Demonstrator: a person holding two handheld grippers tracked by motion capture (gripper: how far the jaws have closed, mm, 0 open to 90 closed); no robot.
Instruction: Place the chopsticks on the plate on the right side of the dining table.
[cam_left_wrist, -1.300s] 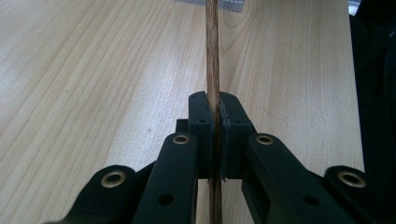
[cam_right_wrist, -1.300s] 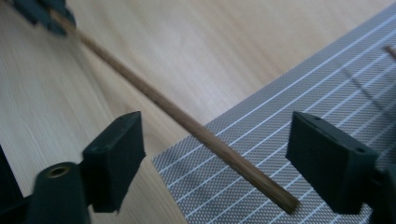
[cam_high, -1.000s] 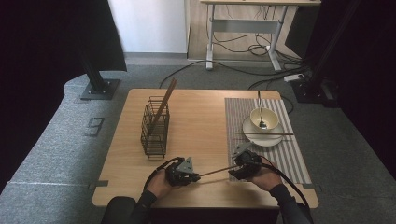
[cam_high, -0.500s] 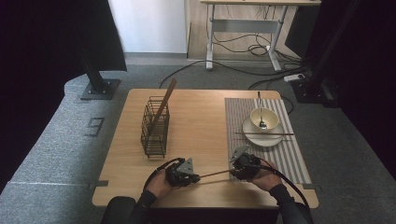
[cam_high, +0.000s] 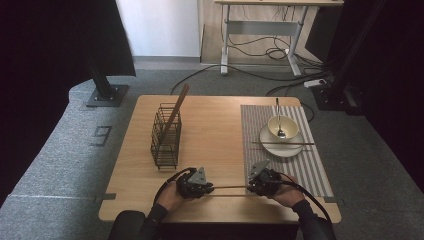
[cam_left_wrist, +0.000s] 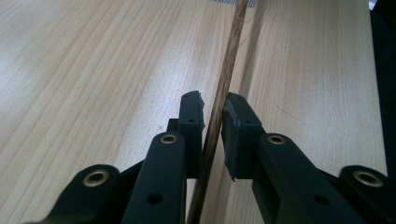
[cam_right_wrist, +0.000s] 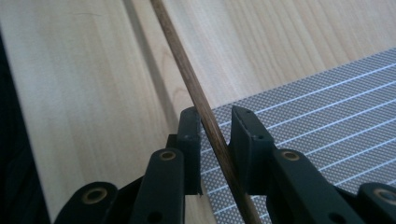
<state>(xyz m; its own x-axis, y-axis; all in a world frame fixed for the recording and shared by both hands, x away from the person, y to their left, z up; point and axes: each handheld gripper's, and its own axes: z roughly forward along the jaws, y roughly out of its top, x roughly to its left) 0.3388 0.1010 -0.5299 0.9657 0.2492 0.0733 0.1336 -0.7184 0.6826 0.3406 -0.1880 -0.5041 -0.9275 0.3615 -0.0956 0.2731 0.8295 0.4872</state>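
A dark wooden chopstick (cam_high: 230, 187) lies level near the table's front edge, spanning between both grippers. My left gripper (cam_high: 210, 188) points right. Its jaws have just been opening, and in the left gripper view the chopstick (cam_left_wrist: 229, 60) runs between the left gripper (cam_left_wrist: 213, 105) pads with thin gaps. My right gripper (cam_high: 250, 188) points left. Its jaws have just been closing around the chopstick (cam_right_wrist: 182, 56). In the right gripper view the right gripper (cam_right_wrist: 217, 116) has the stick against one pad and clear of the other.
A black wire basket (cam_high: 165, 137) stands left of centre with a wooden stick (cam_high: 177, 107) leaning out of it. On the grey striped placemat (cam_high: 300, 167) sits a plate (cam_high: 272, 149) with a bowl (cam_high: 287, 124), a spoon (cam_high: 279, 117) and another chopstick (cam_high: 300, 143) across it.
The chopstick, tilted up toward the right a second ago, now lies level. The right gripper has edged onto its right end. The left hand has stayed put.
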